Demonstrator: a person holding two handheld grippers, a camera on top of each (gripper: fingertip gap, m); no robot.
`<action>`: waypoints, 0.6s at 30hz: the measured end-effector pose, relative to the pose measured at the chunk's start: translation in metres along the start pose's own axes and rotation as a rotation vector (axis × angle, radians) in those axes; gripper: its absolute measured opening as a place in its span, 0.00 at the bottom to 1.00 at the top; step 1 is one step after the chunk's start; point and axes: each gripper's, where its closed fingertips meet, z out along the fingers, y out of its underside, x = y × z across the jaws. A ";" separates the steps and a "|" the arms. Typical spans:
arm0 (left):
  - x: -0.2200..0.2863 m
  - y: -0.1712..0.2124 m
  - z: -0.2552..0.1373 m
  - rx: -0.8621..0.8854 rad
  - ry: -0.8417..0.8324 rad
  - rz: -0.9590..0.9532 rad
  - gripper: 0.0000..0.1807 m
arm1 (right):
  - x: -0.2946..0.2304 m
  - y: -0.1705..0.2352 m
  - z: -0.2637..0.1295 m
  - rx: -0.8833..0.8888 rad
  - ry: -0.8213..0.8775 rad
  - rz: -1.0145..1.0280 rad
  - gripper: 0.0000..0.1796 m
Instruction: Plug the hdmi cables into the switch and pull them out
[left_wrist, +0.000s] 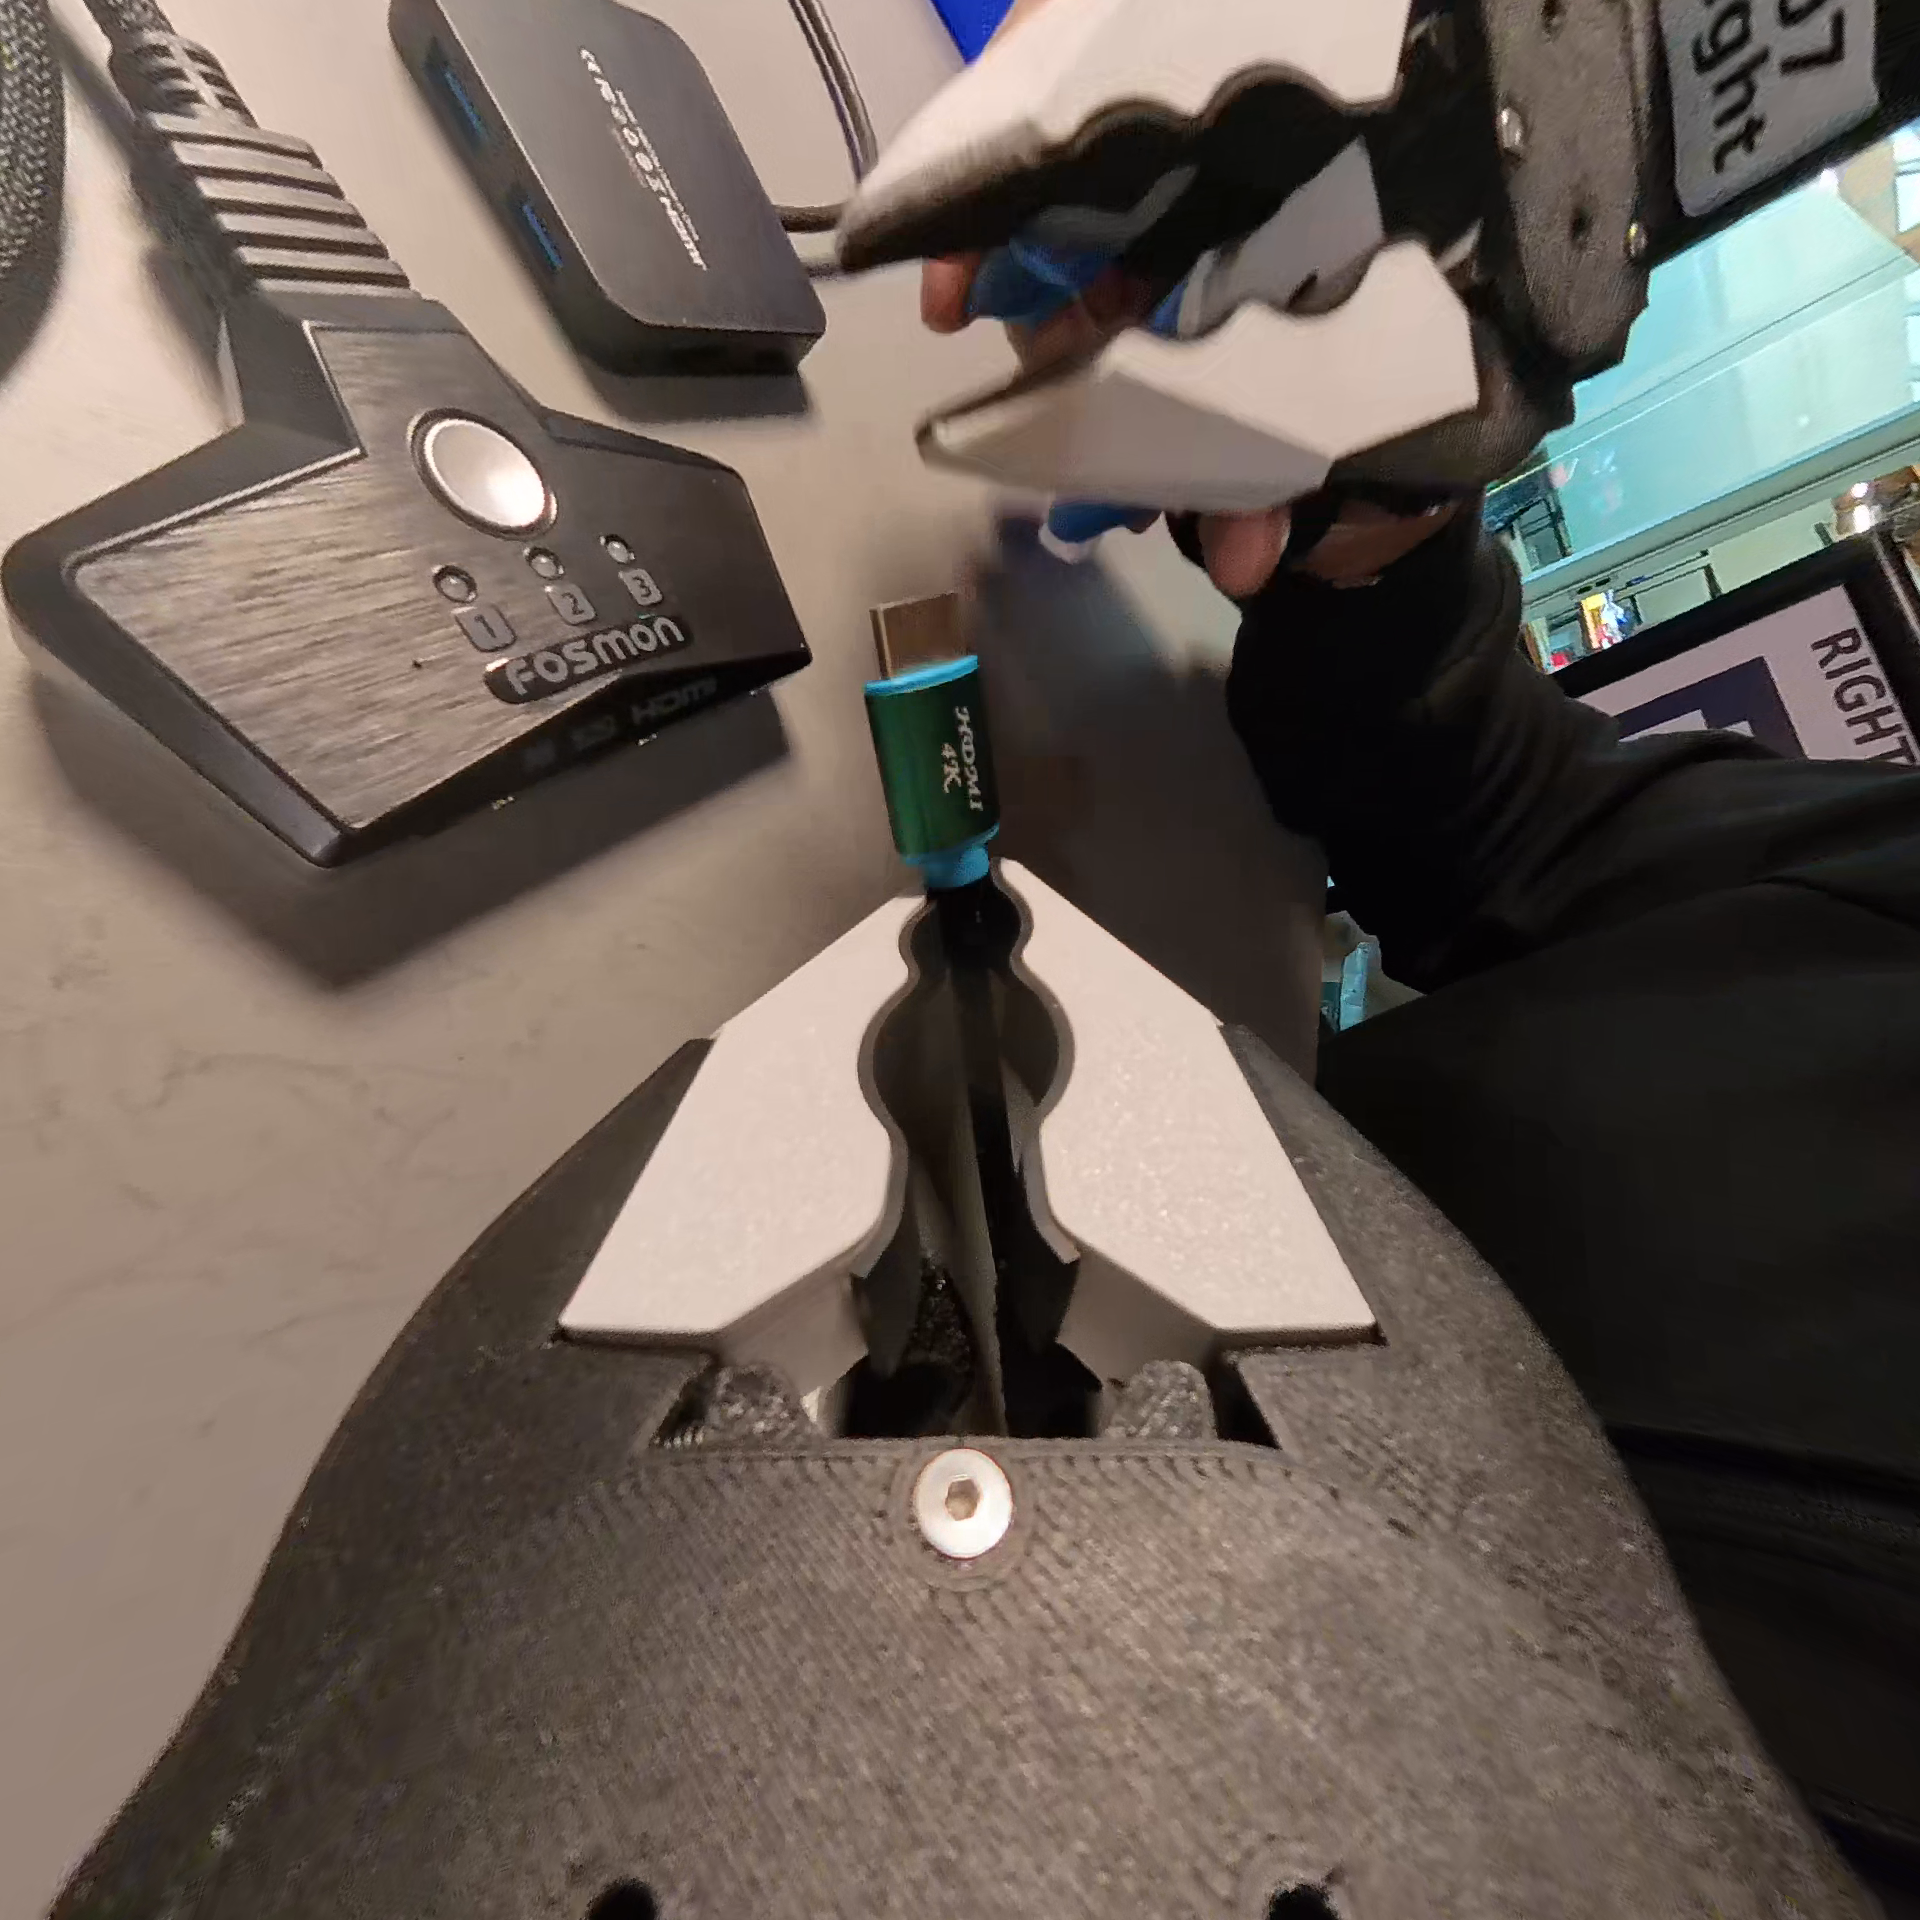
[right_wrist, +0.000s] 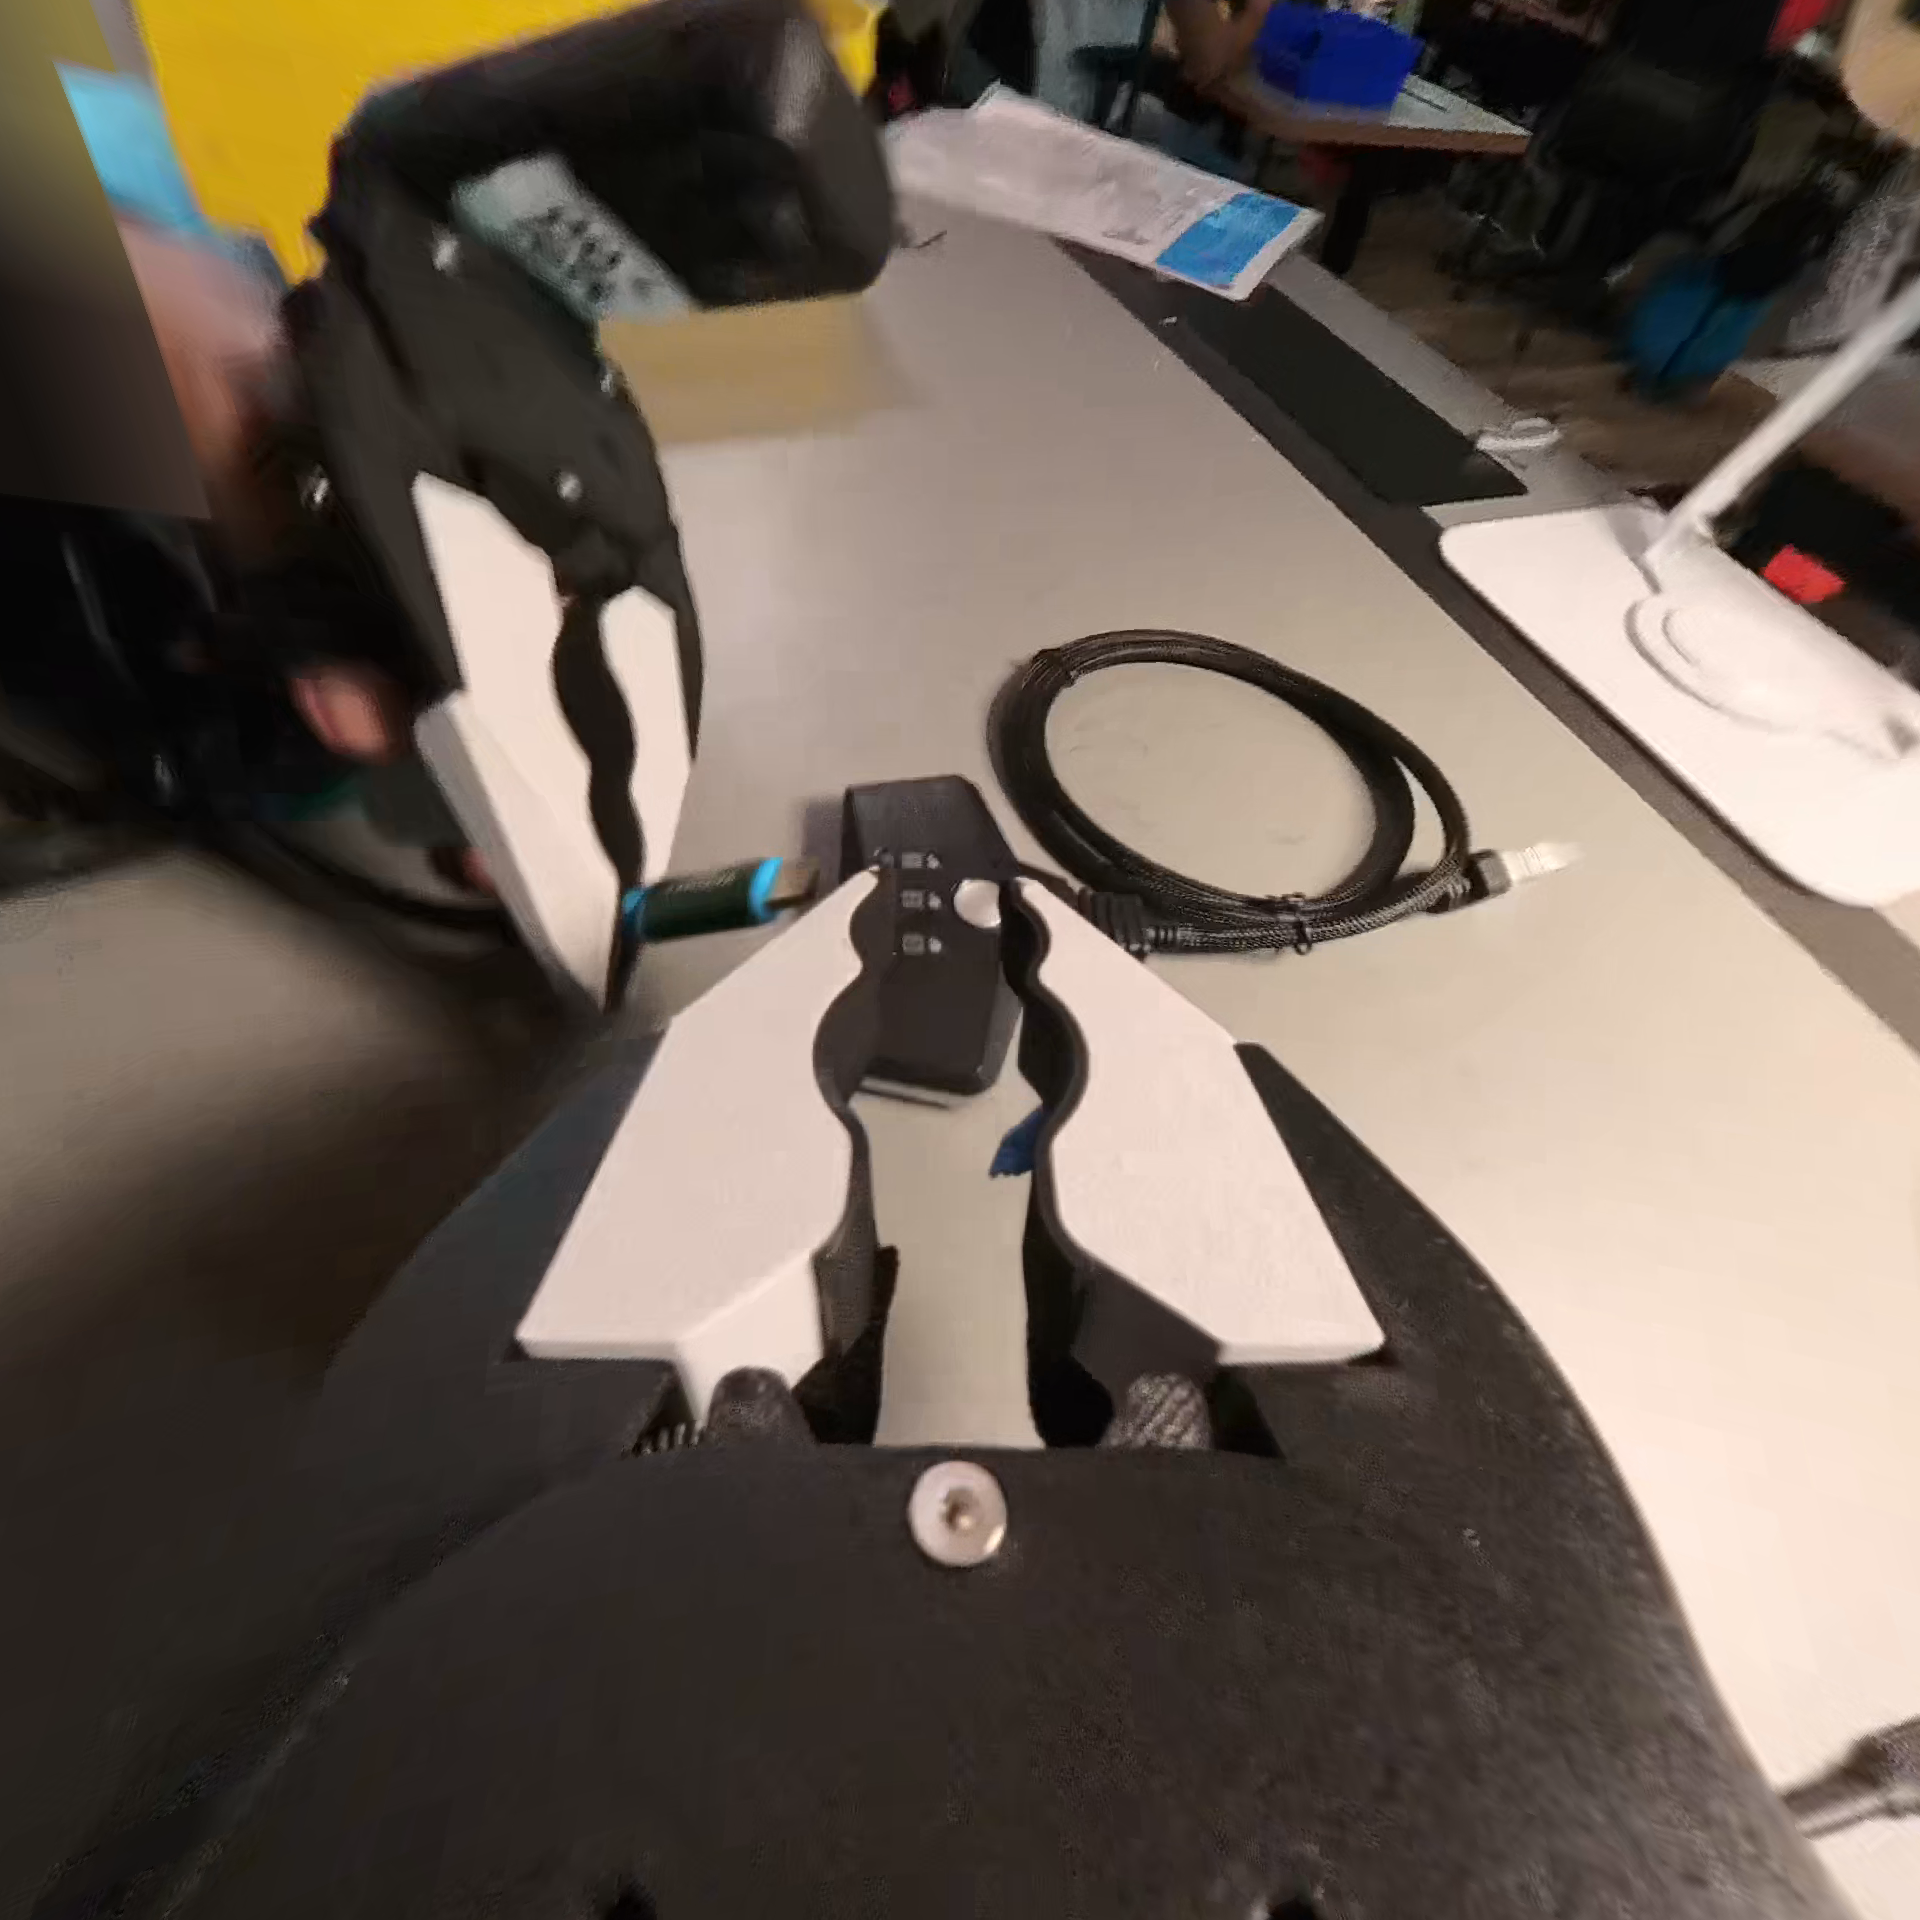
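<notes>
Your left claw (left_wrist: 971, 914) sits nearest the lens, pinched on the black cable (left_wrist: 982, 1091) just behind the green plug (left_wrist: 932, 767), which sticks out past the tips with its metal end bare. That plug is beside the switch (left_wrist: 395, 634), close but not touching, and not in any port.

Risks, as I judge them: you hold cable rather than plug body, so the plug may swivel or buckle when you push, and it could meet the switch's housing instead of a socket. Nothing visibly pins the switch to the table (left_wrist: 156, 1143), so it will probably slide away under pressure. You cannot see the ports from the left wrist view, so alignment is guesswork.

Your right claw (right_wrist: 935, 894) is partly open and empty, fingers either side of the switch (right_wrist: 935, 935) in its own view but hovering above it, not gripping. Close it on the switch before you push. A coiled cable (right_wrist: 1226, 779) lies beside the switch, unplugged.
</notes>
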 end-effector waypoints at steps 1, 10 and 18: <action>-0.001 0.000 0.000 -0.002 -0.012 0.003 0.03 | -0.007 0.001 0.001 -0.004 -0.028 -0.037 0.13; -0.005 0.007 0.001 -0.065 -0.146 0.116 0.03 | -0.045 0.004 0.010 -0.017 -0.163 -0.169 0.18; -0.002 0.010 0.004 -0.075 -0.191 0.155 0.04 | -0.043 0.010 0.011 -0.049 -0.179 -0.110 0.14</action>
